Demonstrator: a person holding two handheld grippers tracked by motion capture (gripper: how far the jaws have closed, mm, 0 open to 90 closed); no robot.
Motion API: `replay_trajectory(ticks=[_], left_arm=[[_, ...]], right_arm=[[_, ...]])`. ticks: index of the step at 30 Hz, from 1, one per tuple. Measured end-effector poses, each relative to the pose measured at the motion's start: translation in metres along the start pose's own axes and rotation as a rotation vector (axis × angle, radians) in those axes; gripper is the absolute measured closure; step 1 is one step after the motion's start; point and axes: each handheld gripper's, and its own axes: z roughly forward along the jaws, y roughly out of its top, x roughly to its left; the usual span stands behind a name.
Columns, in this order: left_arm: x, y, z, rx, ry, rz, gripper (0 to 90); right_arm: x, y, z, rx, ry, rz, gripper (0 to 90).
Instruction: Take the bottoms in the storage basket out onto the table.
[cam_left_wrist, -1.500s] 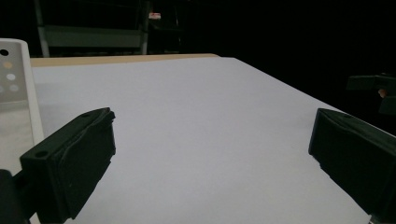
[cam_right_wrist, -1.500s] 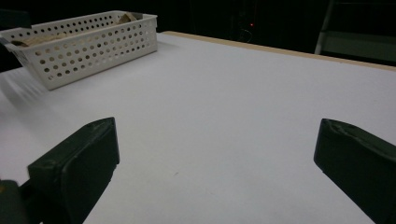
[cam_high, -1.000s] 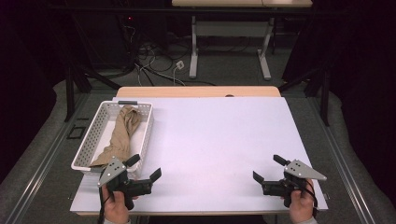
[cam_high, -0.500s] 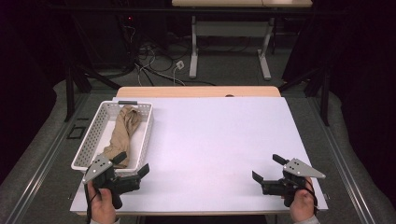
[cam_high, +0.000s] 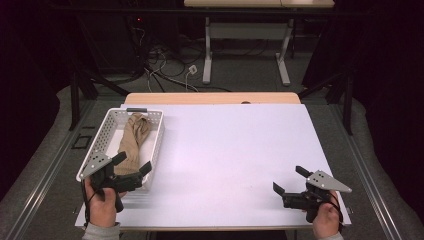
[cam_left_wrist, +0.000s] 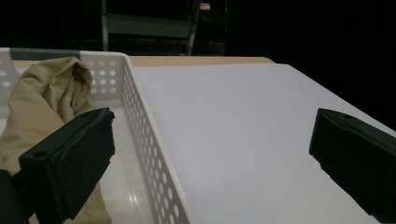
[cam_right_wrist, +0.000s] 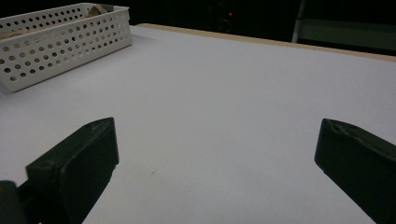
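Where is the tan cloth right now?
In the high view, the tan cloth lies inside the white basket at the table's left, just ahead of the open left gripper.

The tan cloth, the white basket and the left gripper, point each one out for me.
tan cloth (cam_high: 134, 141), high view, middle of the bunched fabric.
white basket (cam_high: 159, 137), high view, right side wall.
left gripper (cam_high: 133, 165), high view, midway between its open jaws' tips.
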Motion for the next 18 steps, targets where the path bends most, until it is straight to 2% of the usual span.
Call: replay_trajectory(ticks=[5,12,14,18], left_arm=[[-0.001,0.010,0.002,0.014,0.012,0.027,0.0],[0.002,0.021,0.007,0.032,0.026,0.028,0.1],[0.003,0.025,0.008,0.037,0.012,0.029,0.0],[0.006,0.033,0.013,0.060,0.031,0.044,0.1]], right_arm=[[-0.001,-0.001,0.001,0.003,0.001,0.004,0.0],[0.000,-0.002,0.003,0.013,0.002,0.009,0.0],[0.000,-0.002,0.003,0.011,-0.002,0.012,0.0],[0.000,-0.002,0.005,0.018,-0.005,0.010,0.0]])
